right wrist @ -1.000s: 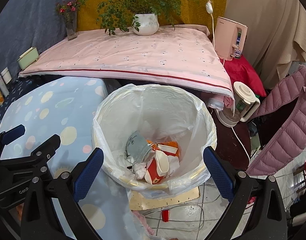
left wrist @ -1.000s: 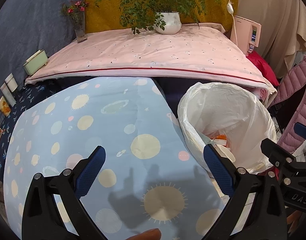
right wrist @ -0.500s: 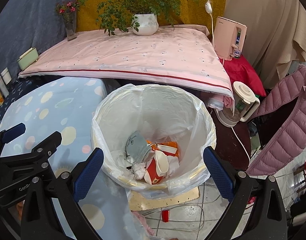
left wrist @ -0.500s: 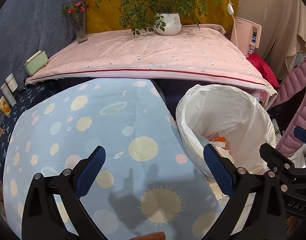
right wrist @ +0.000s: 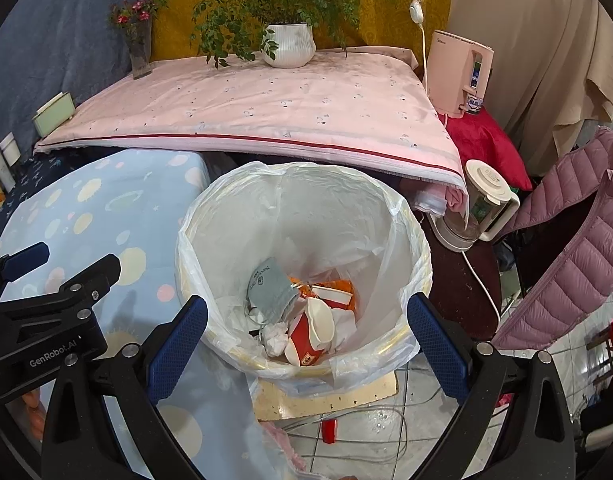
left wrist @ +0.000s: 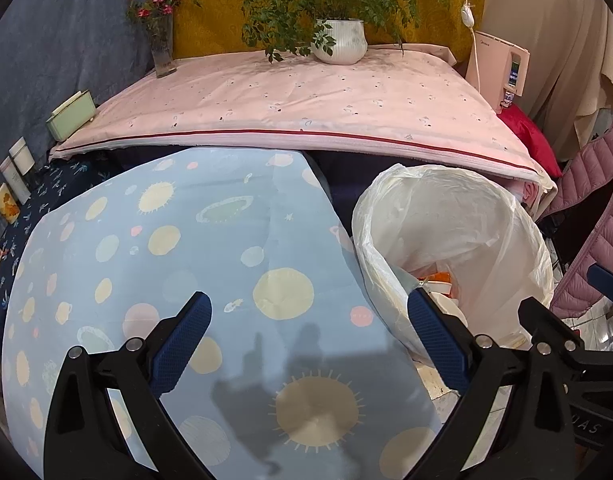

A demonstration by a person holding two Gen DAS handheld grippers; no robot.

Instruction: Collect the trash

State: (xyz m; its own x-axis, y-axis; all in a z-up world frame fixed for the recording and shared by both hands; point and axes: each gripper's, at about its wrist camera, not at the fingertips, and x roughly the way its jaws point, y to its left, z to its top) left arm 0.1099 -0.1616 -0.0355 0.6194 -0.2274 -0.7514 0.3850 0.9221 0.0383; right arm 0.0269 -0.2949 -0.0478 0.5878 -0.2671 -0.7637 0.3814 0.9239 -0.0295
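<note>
**Lined bin holds the rubbish; both grippers hang empty**

The trash bin [right wrist: 302, 264], lined with a white plastic bag [right wrist: 234, 216], stands upright on the floor with its mouth facing up, just beside the table edge draped in a blue planet-print cloth [left wrist: 178, 248]. Only the right wrist view looks down into it: one red paper cup [right wrist: 306, 340] lying on its side with its open mouth turned up and to the right, one grey pouch [right wrist: 272, 286] tilted against the wall, one crumpled white tissue [right wrist: 275, 336], and some orange wrapping [right wrist: 334, 280] behind them. The left wrist view shows the bin [left wrist: 458, 248] from the side, its contents mostly hidden by the near rim.

The right gripper [right wrist: 306, 336] hovers above the bin, its two blue fingers spread wide with nothing between them. The left gripper [left wrist: 308, 344] hovers over the blue cloth, fingers likewise spread and empty; its shadow falls on the cloth.

Behind lies a pink-covered surface [right wrist: 266, 112] carrying one potted plant [right wrist: 288, 46] and one flower vase [right wrist: 140, 56]. One pink appliance [right wrist: 458, 74] stands on its right, and only the right view shows the one kettle [right wrist: 476, 208] below it.
</note>
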